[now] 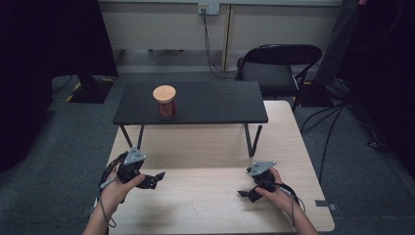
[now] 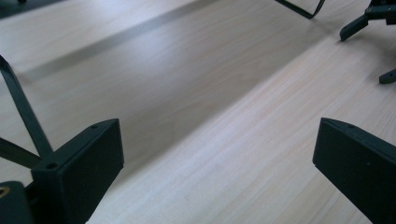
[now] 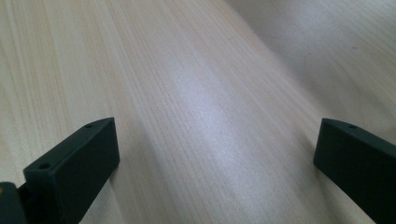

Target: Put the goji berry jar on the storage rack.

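Pale wood surface (image 1: 215, 196) bare. Left tool (image 1: 155, 179), right tool (image 1: 244, 194): jaws spread, empty, low over it. Jar (image 1: 165, 102) on black shelf (image 1: 220, 103) untouched. Judgement: nothing begun.

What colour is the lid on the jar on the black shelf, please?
The lid is light tan, like pale wood, clearest in the high view.

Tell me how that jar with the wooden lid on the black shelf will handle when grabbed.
The jar looks like clear glass, so probably rigid, smooth and breakable if dropped. It holds dark red contents, so likely fairly heavy for its size. It stands upright near the black shelf's front edge; a careless push might tip it off.
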### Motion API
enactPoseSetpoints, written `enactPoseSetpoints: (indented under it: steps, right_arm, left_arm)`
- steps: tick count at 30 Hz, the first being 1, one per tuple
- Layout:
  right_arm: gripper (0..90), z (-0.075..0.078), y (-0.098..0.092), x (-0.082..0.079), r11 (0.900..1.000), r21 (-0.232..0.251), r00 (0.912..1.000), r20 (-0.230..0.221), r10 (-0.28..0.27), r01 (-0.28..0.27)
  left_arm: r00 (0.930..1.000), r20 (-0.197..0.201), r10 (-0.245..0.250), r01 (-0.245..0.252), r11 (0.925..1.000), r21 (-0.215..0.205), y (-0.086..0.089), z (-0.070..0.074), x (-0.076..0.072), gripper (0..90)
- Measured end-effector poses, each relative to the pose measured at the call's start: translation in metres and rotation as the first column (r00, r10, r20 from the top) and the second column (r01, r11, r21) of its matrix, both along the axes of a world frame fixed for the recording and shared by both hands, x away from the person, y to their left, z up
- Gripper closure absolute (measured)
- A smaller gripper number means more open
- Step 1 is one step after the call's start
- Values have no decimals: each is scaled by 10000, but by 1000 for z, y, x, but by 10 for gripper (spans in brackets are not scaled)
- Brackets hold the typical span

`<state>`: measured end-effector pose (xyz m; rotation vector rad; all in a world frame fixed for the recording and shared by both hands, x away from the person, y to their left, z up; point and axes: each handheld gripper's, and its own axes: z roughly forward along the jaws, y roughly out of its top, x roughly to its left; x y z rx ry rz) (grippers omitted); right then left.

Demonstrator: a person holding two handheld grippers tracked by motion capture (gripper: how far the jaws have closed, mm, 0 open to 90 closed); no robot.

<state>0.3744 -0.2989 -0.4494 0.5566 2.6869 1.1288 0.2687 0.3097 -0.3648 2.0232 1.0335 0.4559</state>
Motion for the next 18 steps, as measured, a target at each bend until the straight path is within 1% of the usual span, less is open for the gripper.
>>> enactPoseSetpoints:
  steps: [1,5,8,12,18]
  right_arm:
    - [0,0,0,0,10000,-1,10000,1,-2,2]
    - [0,0,0,0,10000,-14,10000,1,-3,3]
    - [0,0,0,0,10000,3,10000,-2,-1,1]
    - [0,0,0,0,10000,-12,10000,2,-1,1]
    - [0,0,0,0,10000,2,10000,1,-1,1]
  left_arm:
    - [10000,-27,-67,67,10000,21,1,-4,0,13]
    - [9999,-126,-48,48,10000,-43,2,-18,-2,14]
    - [9997,-224,-44,46,9999,92,1,-24,-3,15]
    - [9995,-301,-10,13,10000,95,0,-35,-5,15]
    - [9989,-457,-110,122,9996,260,-2,-50,-6,17]
